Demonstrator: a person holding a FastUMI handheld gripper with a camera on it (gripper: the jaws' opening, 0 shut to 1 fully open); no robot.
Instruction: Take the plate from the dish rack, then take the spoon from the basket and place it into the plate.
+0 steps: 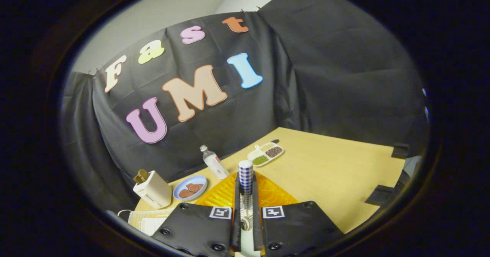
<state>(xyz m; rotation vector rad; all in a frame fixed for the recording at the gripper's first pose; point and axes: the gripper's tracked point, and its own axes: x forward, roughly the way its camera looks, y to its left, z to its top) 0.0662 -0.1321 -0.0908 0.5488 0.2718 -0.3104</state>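
Note:
My gripper (245, 184) is shut on the spoon (245, 174). Both narrow fingers (236, 203) press on its shaft. The spoon's blue-and-white checked handle sticks out forward past the fingertips, and its metal end lies back between the fingers. Right under and ahead of the fingers, the orange plate (273, 196) lies on the wooden table (337, 173). The gripper's body covers the plate's near part. The spoon hangs over the plate's middle; whether it touches the plate I cannot tell.
Beyond the plate to the left stand a cream toaster (153, 190), a blue dish of brown food (190, 188) and a clear bottle (214, 162). A white divided snack tray (265, 153) lies farther back. A white ribbed object (147, 218) is beside the left finger.

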